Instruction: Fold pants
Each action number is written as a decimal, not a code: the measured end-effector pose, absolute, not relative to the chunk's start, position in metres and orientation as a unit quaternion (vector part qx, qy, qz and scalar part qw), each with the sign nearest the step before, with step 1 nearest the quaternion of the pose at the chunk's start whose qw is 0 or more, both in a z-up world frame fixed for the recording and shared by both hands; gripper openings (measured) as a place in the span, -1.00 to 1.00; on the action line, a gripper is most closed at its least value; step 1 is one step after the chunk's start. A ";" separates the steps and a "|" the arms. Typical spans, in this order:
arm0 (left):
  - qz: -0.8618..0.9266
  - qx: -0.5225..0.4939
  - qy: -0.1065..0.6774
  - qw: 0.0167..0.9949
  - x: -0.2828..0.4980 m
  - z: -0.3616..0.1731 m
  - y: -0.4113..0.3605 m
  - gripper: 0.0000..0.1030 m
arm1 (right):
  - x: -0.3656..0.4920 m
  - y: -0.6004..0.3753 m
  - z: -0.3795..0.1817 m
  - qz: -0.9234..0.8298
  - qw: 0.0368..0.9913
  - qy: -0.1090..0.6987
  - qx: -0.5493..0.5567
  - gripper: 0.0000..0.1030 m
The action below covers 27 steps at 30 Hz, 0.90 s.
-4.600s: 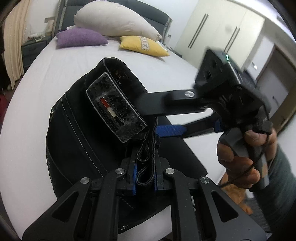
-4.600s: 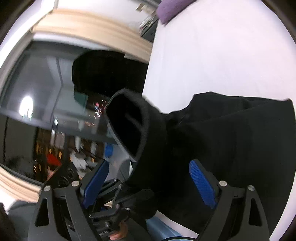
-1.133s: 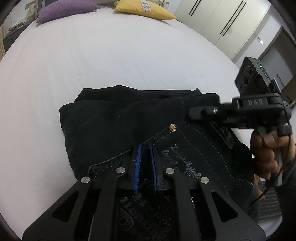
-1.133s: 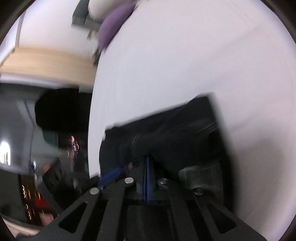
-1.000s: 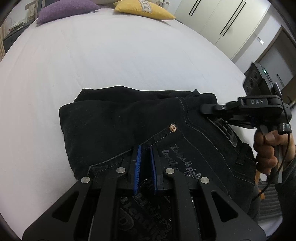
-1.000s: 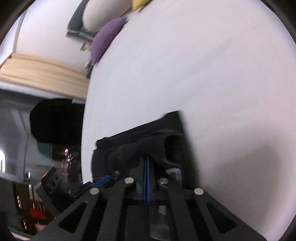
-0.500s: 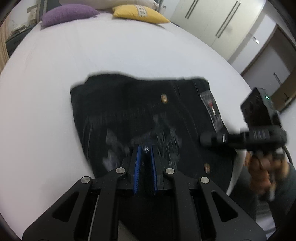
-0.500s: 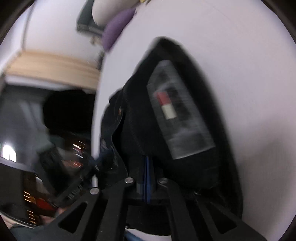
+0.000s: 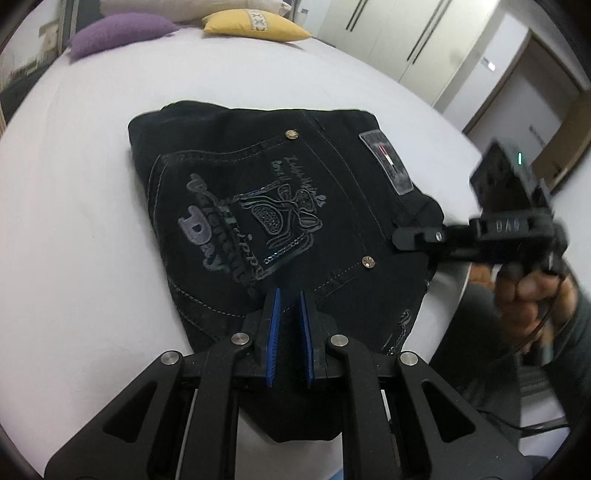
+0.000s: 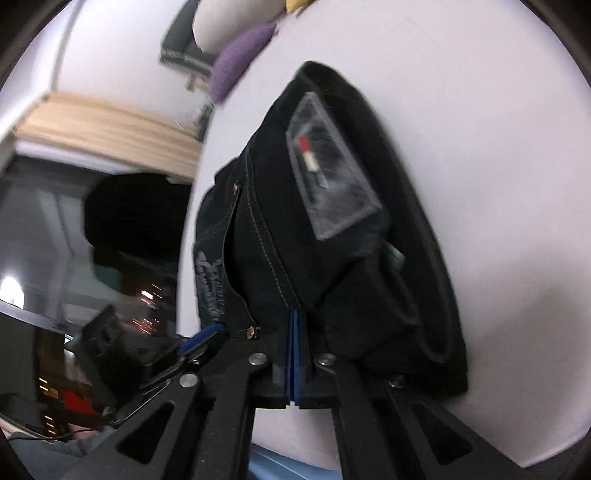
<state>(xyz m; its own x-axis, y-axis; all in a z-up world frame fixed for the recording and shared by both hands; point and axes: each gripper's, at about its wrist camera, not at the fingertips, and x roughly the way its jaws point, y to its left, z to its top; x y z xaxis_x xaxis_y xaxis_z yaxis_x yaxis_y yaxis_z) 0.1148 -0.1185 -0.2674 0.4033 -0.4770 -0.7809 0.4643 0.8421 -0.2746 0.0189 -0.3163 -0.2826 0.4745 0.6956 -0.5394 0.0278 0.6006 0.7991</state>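
both wrist views close, angled down, share pants (image 9: pixel 280 206).

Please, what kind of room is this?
Most likely a bedroom: the folded black pants lie on a white-sheeted bed with a purple pillow and a yellow pillow, beside tall wardrobe doors.

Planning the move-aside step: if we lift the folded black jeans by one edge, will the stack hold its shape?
Probably not: the folded black jeans are soft layered denim, and loose layers gape at the waistband patch. Likely heavyish, so the layers would sag. On the white bedsheet a push may bunch them.
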 end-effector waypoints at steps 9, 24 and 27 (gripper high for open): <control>-0.272 0.012 0.454 0.848 0.088 -0.268 -0.107 -0.80 | 0.000 -0.318 -0.286 0.207 0.769 0.451 0.404 -1.00; -0.223 -0.080 0.411 0.880 0.118 -0.218 -0.044 0.44 | -0.007 -0.402 -0.234 0.153 0.799 0.403 0.419 0.16; -0.230 -0.143 0.433 0.860 0.150 -0.230 -0.030 0.62 | 0.025 -0.400 -0.230 0.182 0.790 0.411 0.417 0.25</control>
